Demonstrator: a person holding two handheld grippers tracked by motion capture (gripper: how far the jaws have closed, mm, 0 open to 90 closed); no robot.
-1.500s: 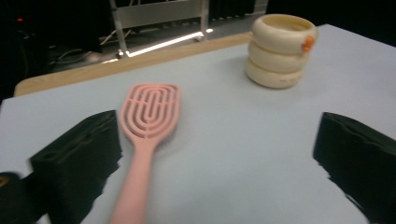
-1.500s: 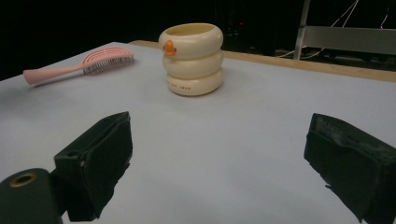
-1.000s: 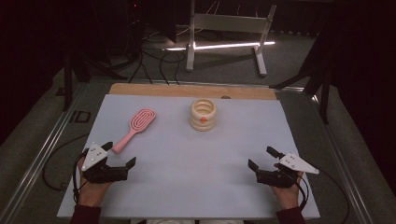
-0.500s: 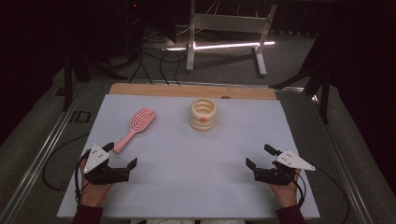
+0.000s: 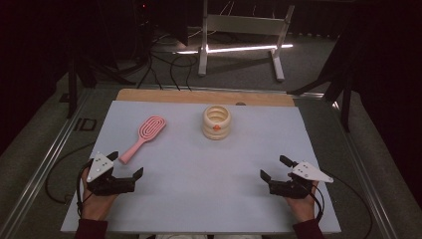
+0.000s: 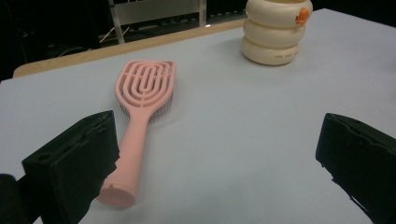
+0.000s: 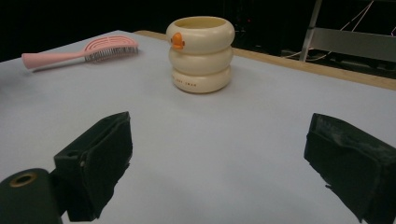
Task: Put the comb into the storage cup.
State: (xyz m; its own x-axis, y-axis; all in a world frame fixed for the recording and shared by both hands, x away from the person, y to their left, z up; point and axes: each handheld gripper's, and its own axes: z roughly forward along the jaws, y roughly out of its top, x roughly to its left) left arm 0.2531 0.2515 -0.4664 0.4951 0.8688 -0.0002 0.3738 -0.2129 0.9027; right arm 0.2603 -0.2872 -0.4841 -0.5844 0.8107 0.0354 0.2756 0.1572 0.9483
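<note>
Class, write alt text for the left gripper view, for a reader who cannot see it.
A pink hairbrush lies flat on a pale table, its handle end pointing toward the camera beside the near left jaw of the open left gripper. A cream cup made of three stacked rings, with a small orange mark near its rim, stands farther back on the right.

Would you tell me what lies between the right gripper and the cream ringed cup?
Nothing: in the right gripper view, bare blue mat runs from the open right gripper to the cream ringed cup.

Dark lab: cables [image 5: 164, 64], metal stand [image 5: 239, 30]
</note>
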